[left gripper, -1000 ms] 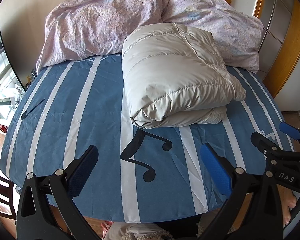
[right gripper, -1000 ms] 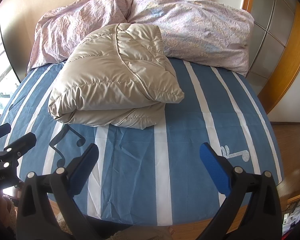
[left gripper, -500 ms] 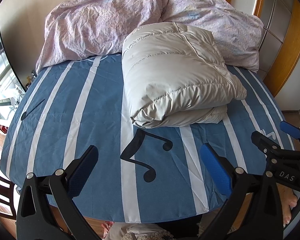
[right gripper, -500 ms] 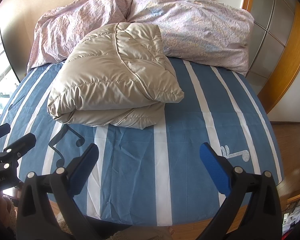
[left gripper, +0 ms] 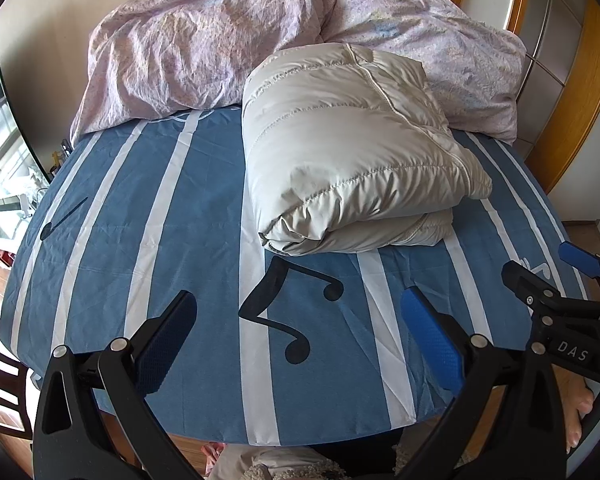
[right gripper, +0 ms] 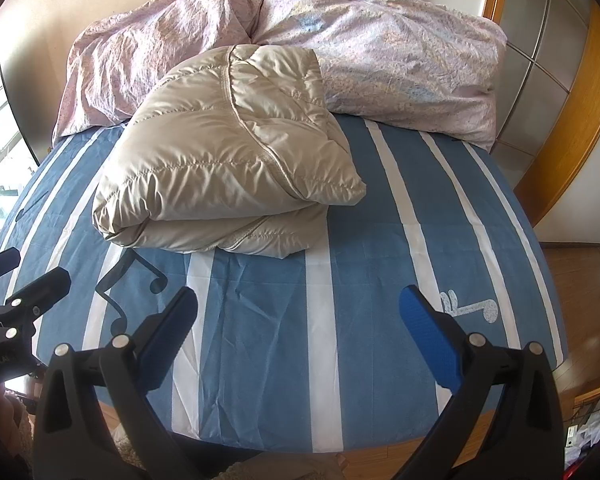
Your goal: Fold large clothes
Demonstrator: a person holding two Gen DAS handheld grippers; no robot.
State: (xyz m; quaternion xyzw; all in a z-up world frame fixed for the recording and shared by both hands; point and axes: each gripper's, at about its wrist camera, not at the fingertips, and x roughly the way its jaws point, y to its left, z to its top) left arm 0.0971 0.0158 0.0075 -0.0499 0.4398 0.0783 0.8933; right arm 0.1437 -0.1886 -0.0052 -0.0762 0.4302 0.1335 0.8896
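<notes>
Bed (left gripper: 148, 216) with blue-and-white striped sheet fills both views. Pink duvet (left gripper: 204, 44) heaped along far edge, 12 o'clock. Beige puffer jacket (left gripper: 352, 152) folded into thick bundle, lying on sheet just in front of duvet, far end touching it; 1 o'clock in left view, 11 o'clock in right view (right gripper: 228, 152). Left gripper (left gripper: 300, 340) near bed's front edge, fingers spread wide, holding nothing. Right gripper (right gripper: 298, 334) likewise spread wide, empty, well apart from jacket.

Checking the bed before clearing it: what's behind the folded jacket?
Behind the folded jacket lies a crumpled pink duvet, touching it. Whatever the duvet covers is hidden.
</notes>
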